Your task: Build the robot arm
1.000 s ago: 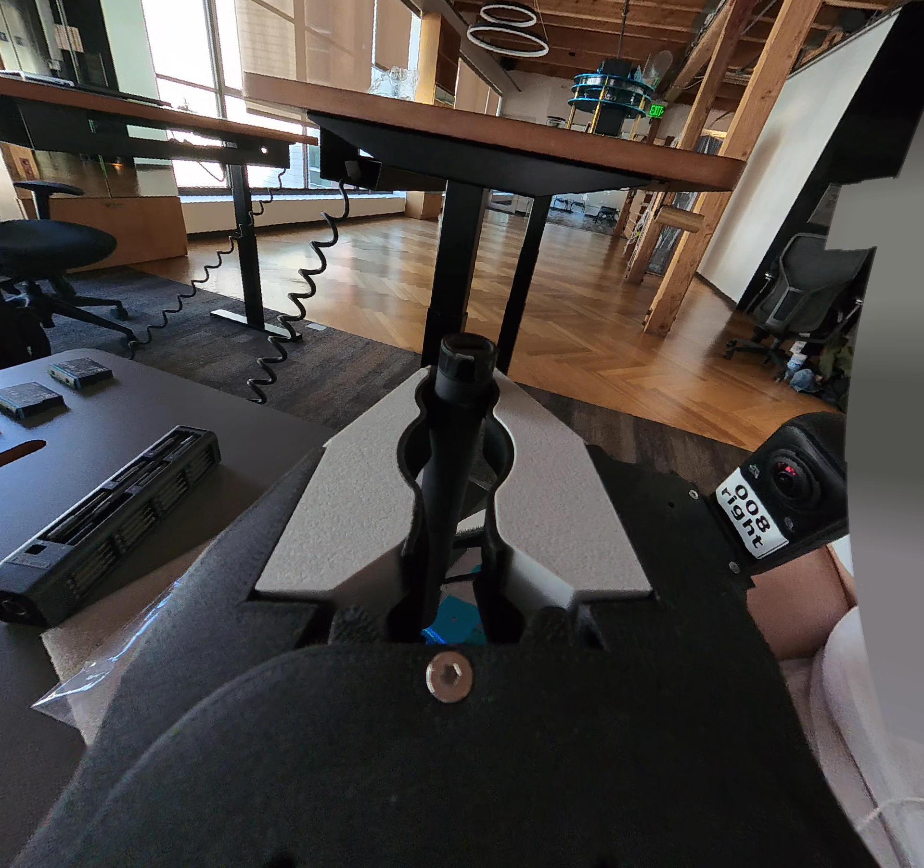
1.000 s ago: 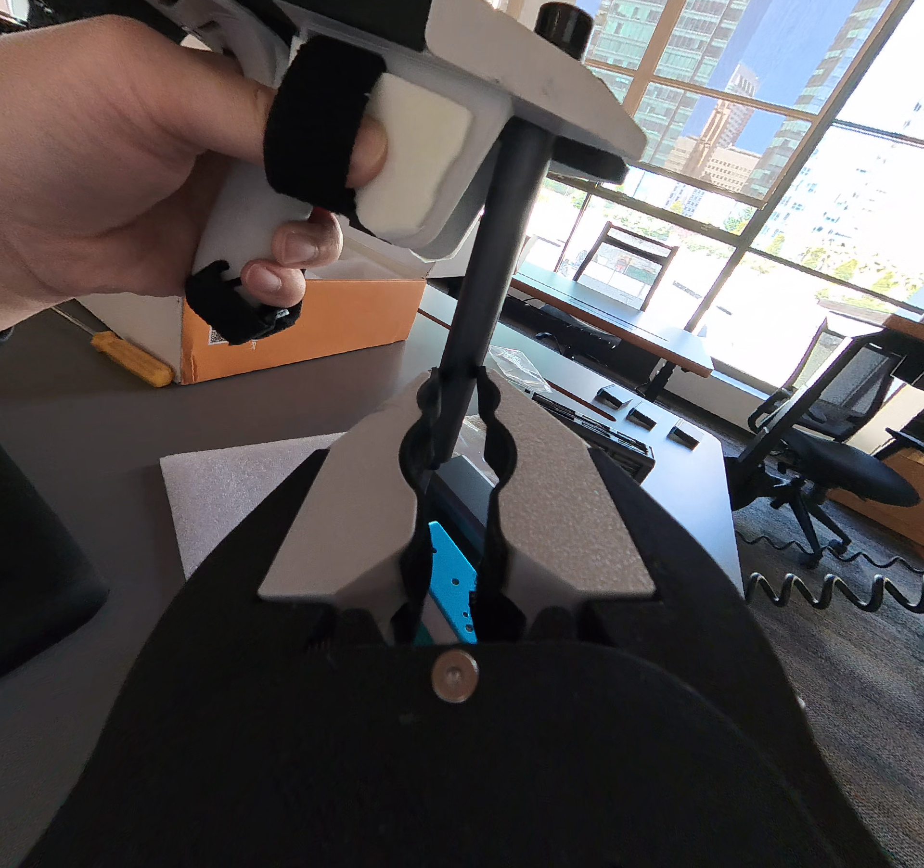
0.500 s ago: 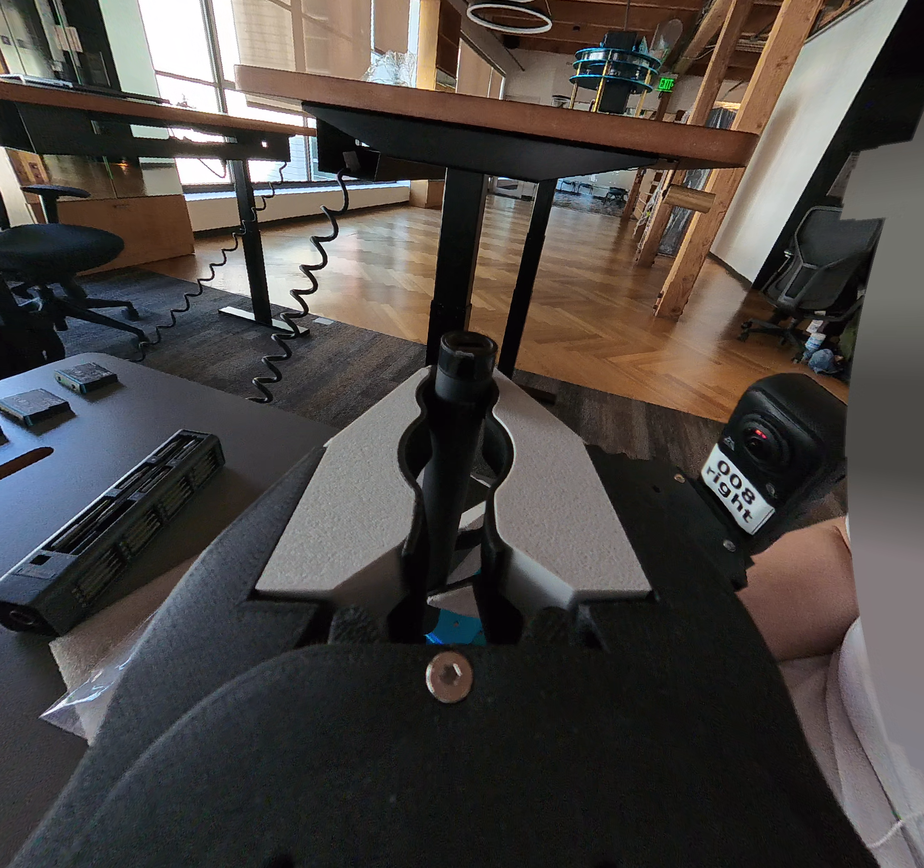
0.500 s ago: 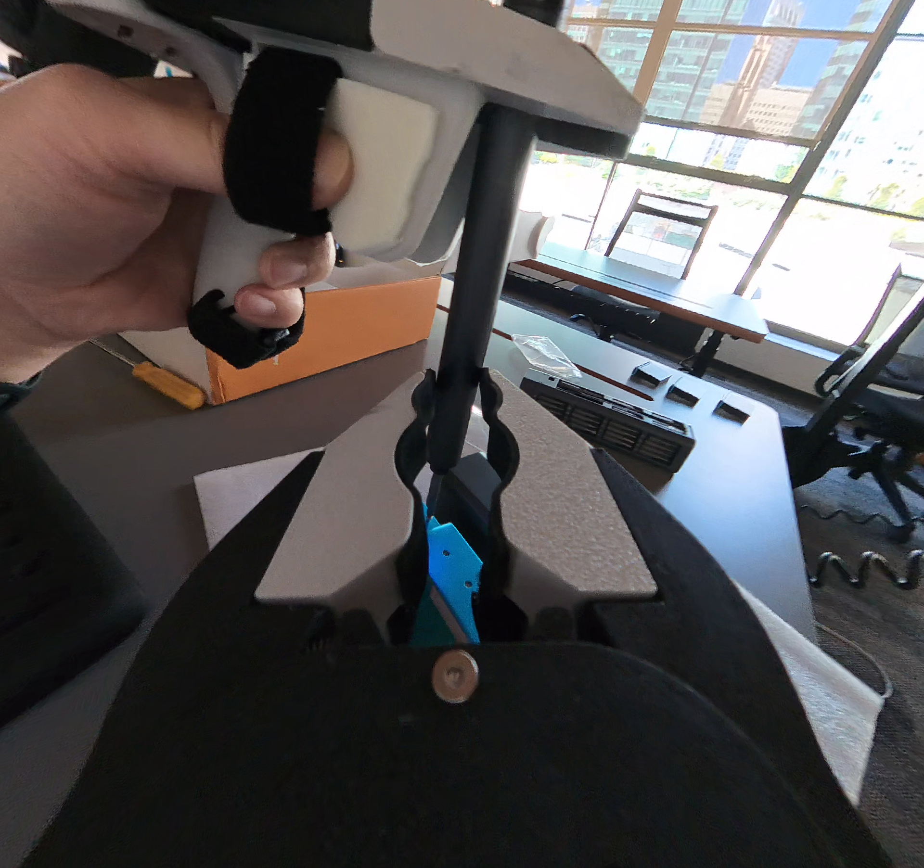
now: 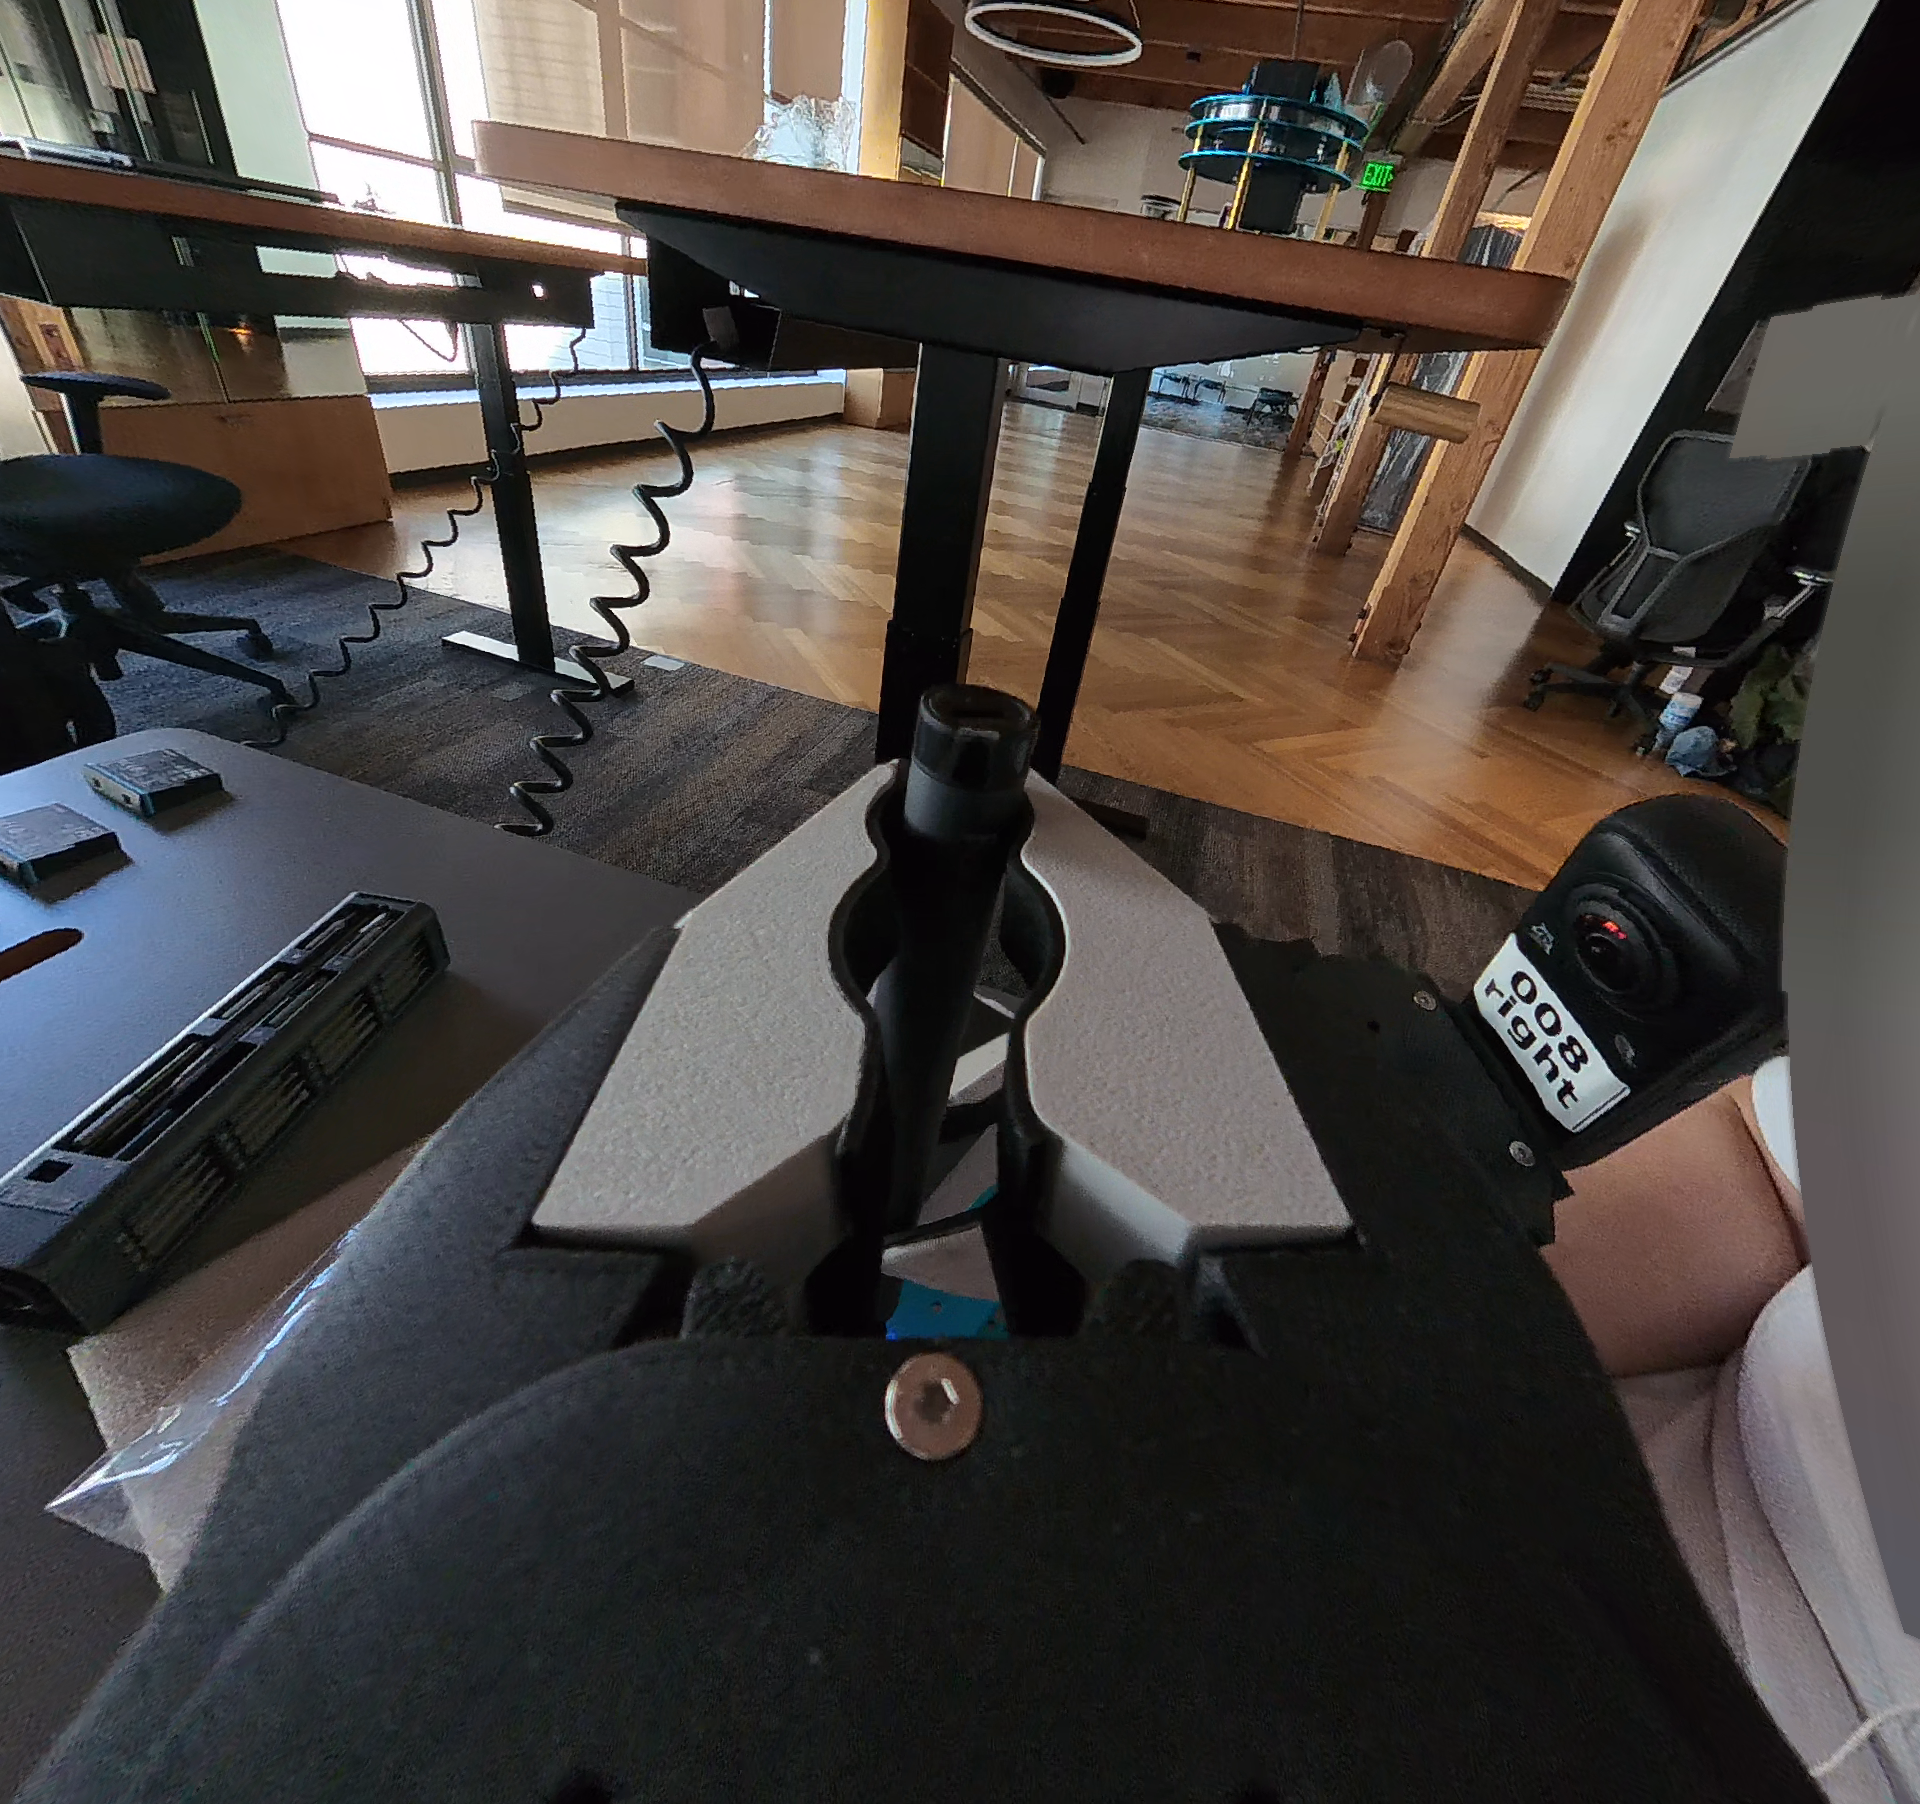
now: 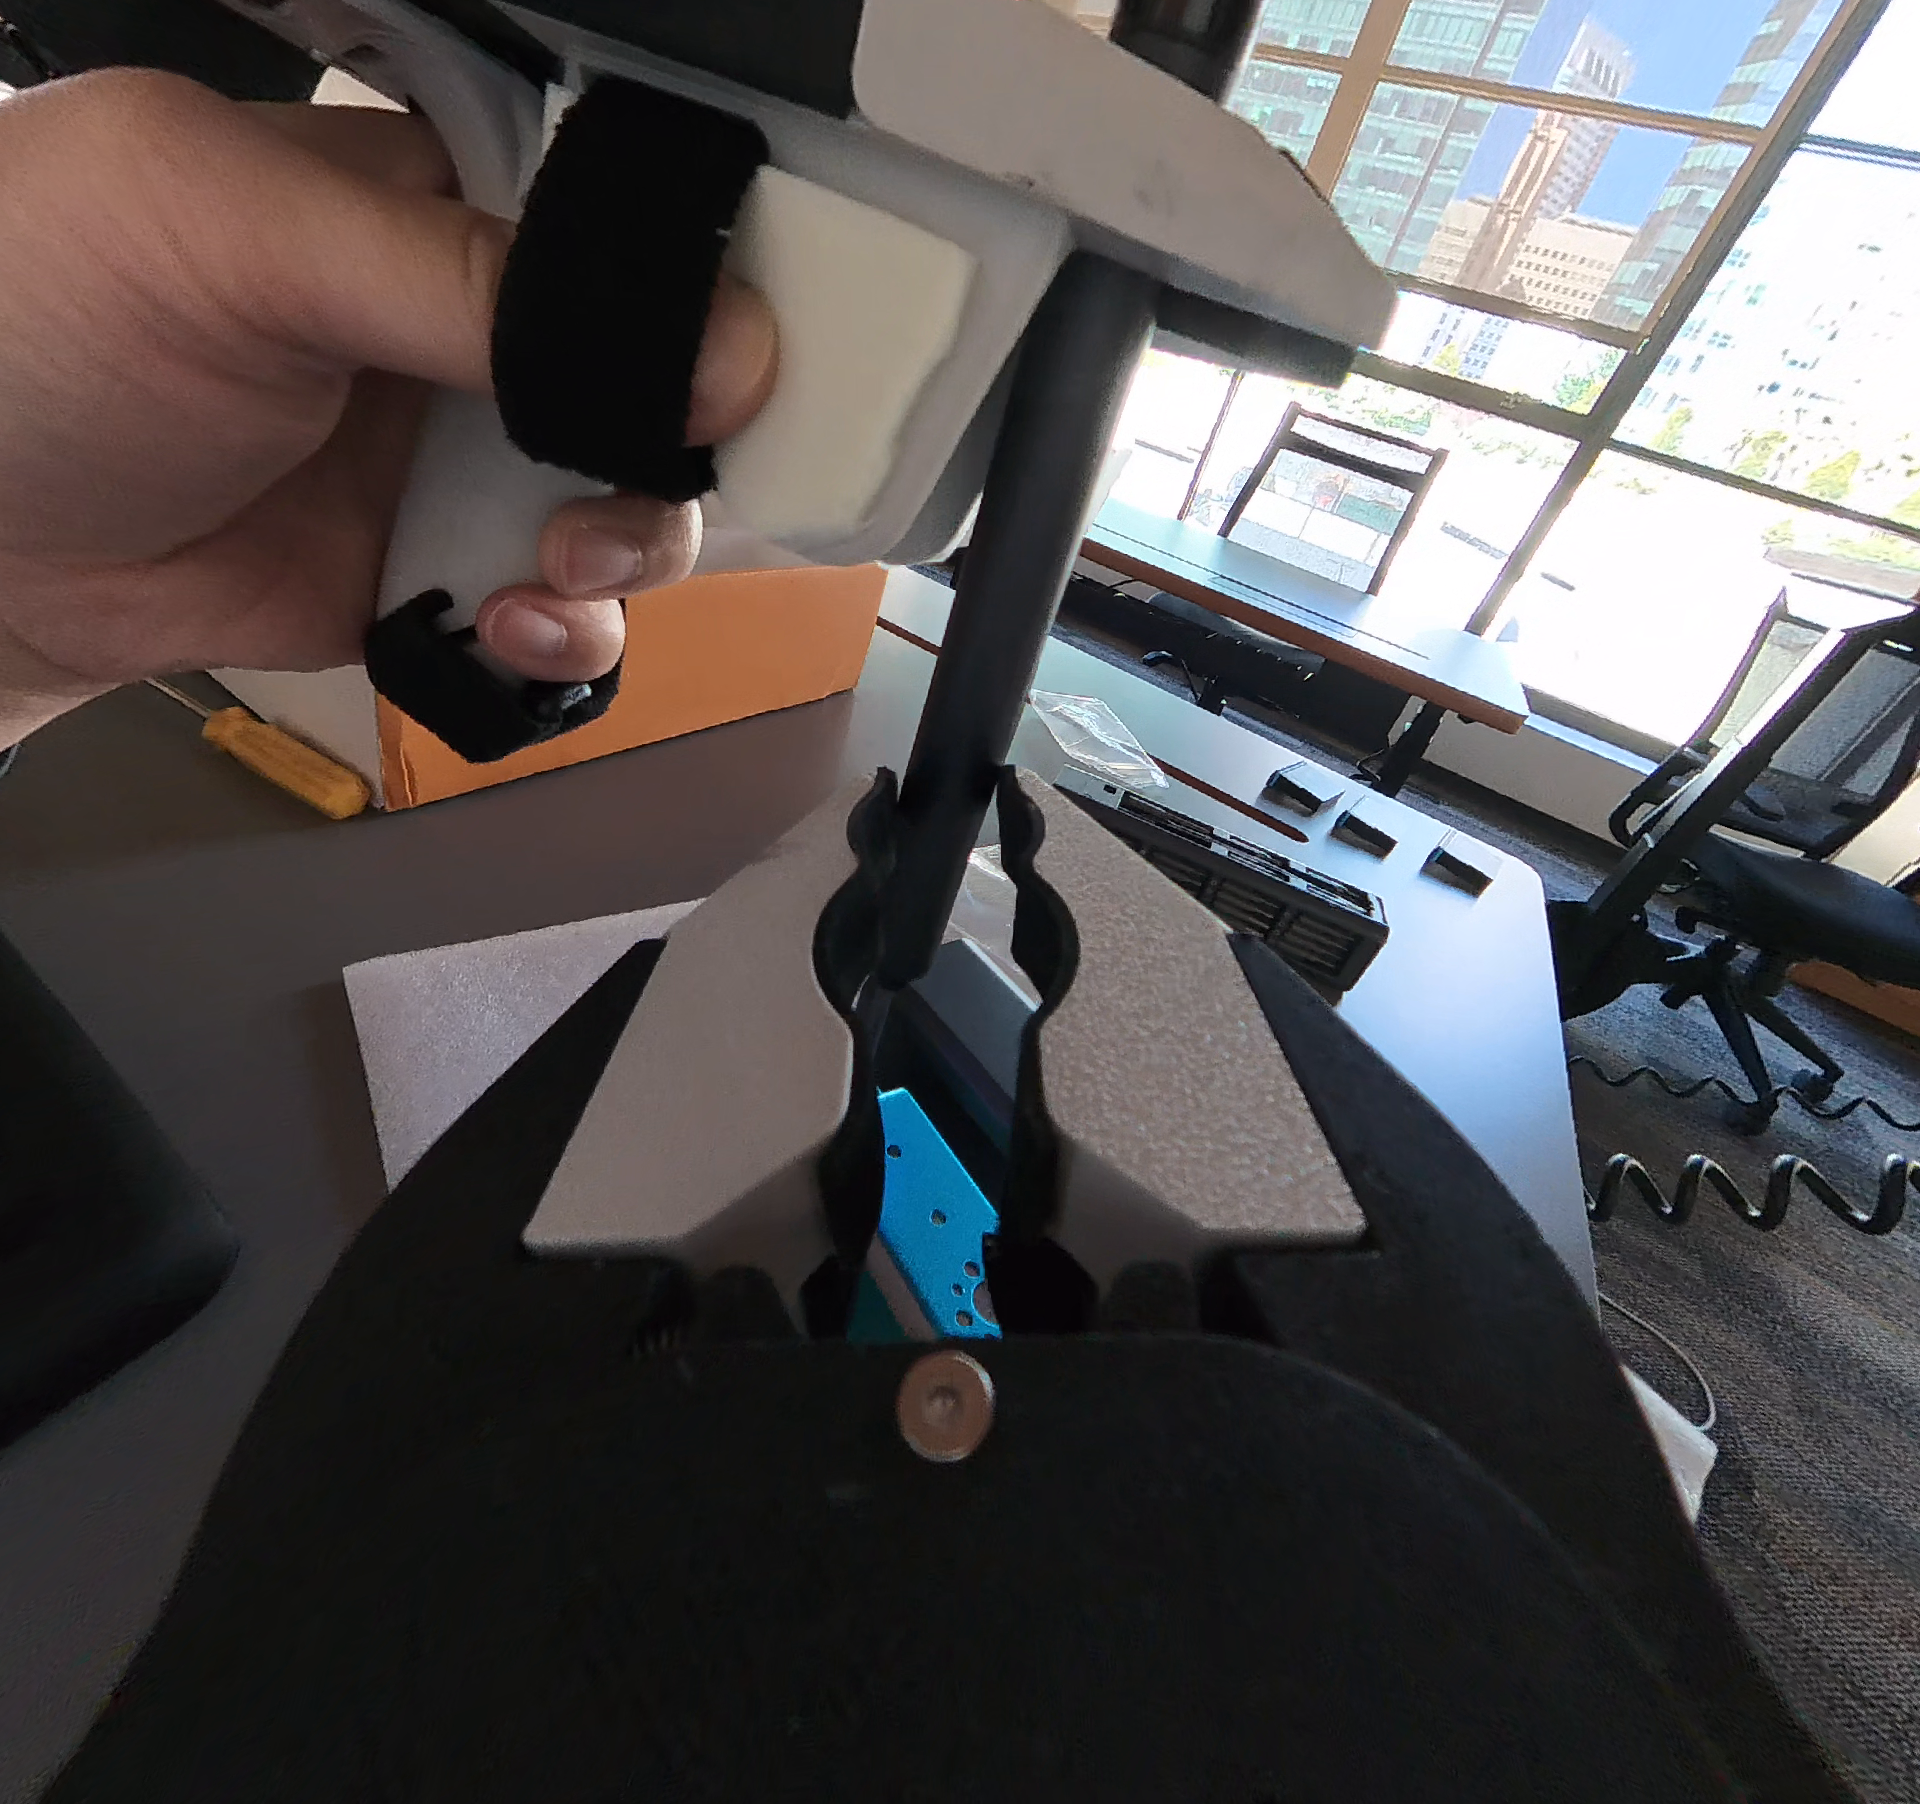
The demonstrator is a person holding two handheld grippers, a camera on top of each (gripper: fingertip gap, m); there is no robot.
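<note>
Tools first, from your left to your right. Your left gripper (image 5: 951, 933) has its two pale fingers (image 5: 727, 1048) pressed on a black rod (image 5: 951, 881), which stands in the notch between them. In the left wrist view the long axis of the rod runs up and away from the camera, and its hollow round end points to the raised wooden desk (image 5: 1039, 227) behind. Your right gripper (image 6: 940, 923) is also clamped on this black rod (image 6: 1023, 549), lower on its length. In the right wrist view the rod leans up and a little to the right, goes through the left gripper above and comes out with its round tip against the window (image 6: 1621, 227).

The left wrist view alone shows, at the left, the grey table (image 5: 270, 923) with a long black slotted case (image 5: 218, 1068) and two small flat black pieces (image 5: 156, 778) behind it, well apart from the case. At the right edge it shows the camera of your right gripper, just beside your arm.

The right wrist view alone shows your left hand (image 6: 239, 393) around the white handle, one finger under a black strap. Below the hand lie a yellow screwdriver handle (image 6: 286, 762) and an orange box (image 6: 665, 674), touching or just beside each other; I cannot tell which. Under the rod is a white foam sheet (image 6: 488, 1016), and between the fingers you see a blue plate with holes (image 6: 935, 1224). I cannot tell if the rod touches it.
</note>
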